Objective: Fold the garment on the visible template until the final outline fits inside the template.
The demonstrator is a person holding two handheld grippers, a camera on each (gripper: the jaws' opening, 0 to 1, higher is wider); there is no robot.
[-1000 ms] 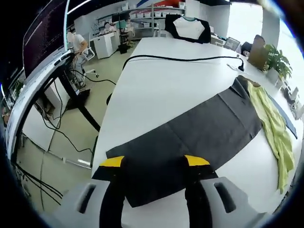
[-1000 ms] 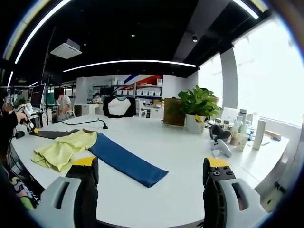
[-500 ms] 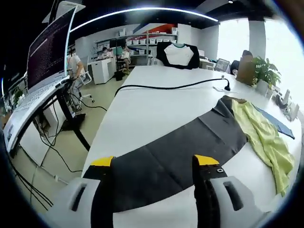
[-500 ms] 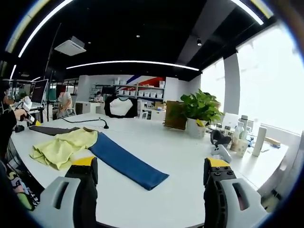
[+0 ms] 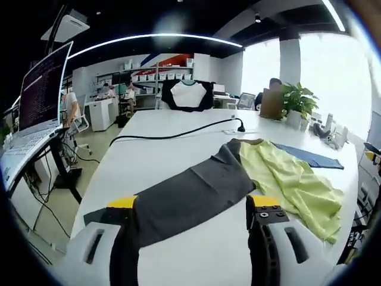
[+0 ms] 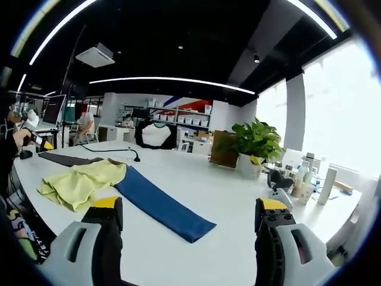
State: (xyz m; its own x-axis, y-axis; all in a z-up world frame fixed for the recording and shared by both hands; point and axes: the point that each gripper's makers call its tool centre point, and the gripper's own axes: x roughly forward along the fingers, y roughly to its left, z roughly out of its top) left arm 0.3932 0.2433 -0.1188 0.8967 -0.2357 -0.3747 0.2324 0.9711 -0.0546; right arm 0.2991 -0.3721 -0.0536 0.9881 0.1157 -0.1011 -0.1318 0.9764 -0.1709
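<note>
A crumpled yellow-green garment (image 5: pixel 286 179) lies on the white table (image 5: pixel 155 158), between a long dark grey cloth strip (image 5: pixel 184 196) and a flat blue strip (image 5: pixel 309 156). My left gripper (image 5: pixel 192 202) is open, hovering over the near end of the grey strip and holding nothing. From the other end of the table I see the yellow-green garment (image 6: pixel 83 182), the blue strip (image 6: pixel 161 205) and the grey strip (image 6: pixel 65 159) beyond them. My right gripper (image 6: pixel 189 204) is open and empty, short of the blue strip's near end.
A black cable (image 5: pixel 178 132) crosses the table behind the cloths. A black-and-white shirt (image 5: pixel 187 94) hangs at the far end. A potted plant (image 6: pixel 253 140), bottles (image 6: pixel 303 179) and small items stand on the right side. A monitor (image 5: pixel 41 89) stands off to the left.
The left gripper view has tilted up and swung right, so the garment and the room now show more level. The right gripper view has barely shifted. The cloths lie as before.
</note>
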